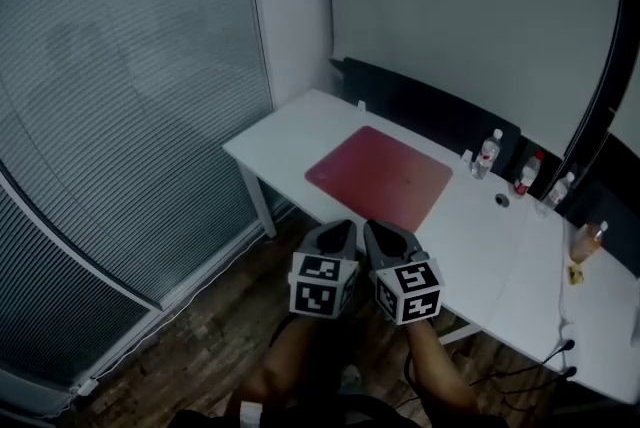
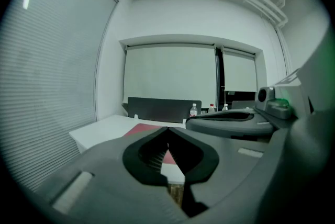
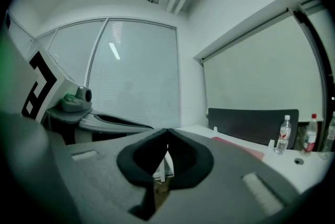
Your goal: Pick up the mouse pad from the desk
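We hold both grippers side by side above the wooden floor (image 1: 225, 336), short of the white desk (image 1: 285, 138). The left gripper (image 1: 348, 224) has its jaws pressed together on nothing, and the right gripper (image 1: 371, 225) is the same, tips meeting. The desk's front edge runs just ahead of the tips, with its corner at 10 o'clock beside the window blinds (image 1: 130, 96). The red mouse pad (image 1: 382, 176) lies flat on the desk at 12 o'clock from the jaws, apart from them, with its near edge close to the desk's front edge. Bottles (image 1: 487, 154) stand at 2 o'clock.
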Motion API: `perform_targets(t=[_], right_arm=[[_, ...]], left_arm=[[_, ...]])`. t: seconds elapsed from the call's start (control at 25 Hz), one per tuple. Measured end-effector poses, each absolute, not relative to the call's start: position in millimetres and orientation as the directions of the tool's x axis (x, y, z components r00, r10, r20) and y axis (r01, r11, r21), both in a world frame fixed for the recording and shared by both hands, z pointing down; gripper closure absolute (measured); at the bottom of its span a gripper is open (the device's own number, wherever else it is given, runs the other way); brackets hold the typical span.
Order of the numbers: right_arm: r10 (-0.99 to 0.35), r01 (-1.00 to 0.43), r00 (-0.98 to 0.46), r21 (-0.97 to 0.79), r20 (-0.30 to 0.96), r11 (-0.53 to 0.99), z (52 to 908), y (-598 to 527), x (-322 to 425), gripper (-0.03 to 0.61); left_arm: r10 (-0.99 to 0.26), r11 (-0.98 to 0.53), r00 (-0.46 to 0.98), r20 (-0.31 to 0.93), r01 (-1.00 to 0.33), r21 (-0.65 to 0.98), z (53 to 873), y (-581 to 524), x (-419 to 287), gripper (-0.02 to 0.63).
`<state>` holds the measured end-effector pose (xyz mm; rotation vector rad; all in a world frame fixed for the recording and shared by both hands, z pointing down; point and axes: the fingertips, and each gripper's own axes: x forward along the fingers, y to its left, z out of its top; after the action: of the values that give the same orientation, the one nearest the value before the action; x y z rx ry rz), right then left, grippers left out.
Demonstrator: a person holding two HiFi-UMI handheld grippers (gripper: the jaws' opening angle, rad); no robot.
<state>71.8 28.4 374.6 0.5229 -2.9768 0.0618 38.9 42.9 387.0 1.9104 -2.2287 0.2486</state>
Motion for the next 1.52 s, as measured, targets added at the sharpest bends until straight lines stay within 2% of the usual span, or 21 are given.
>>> perform_targets(t=[0.4, 0.8, 1.52], right_arm=[[-0.29, -0.296, -0.947, -0.025, 0.137, 0.955, 380, -26, 44, 0.577], [-0.282, -0.289, -0.95, -0.03, 0.134, 0.957, 383, -41, 19, 0.577], [-0.385, -0.398, -0.904, -0.037, 0.188, 0.917, 405, -69, -106, 0.577]], left_arm=[[-0.95, 0.181, -0.179, 0.257, -0.983, -0.015, 383, -14, 17, 0.607], [-0.946, 0.19, -0.192, 0.263, -0.981, -0.032, 388, -26, -8, 0.607], [-0.955, 0.065, -0.062, 0.289, -0.998, 0.003, 406, -62, -135, 0.607]])
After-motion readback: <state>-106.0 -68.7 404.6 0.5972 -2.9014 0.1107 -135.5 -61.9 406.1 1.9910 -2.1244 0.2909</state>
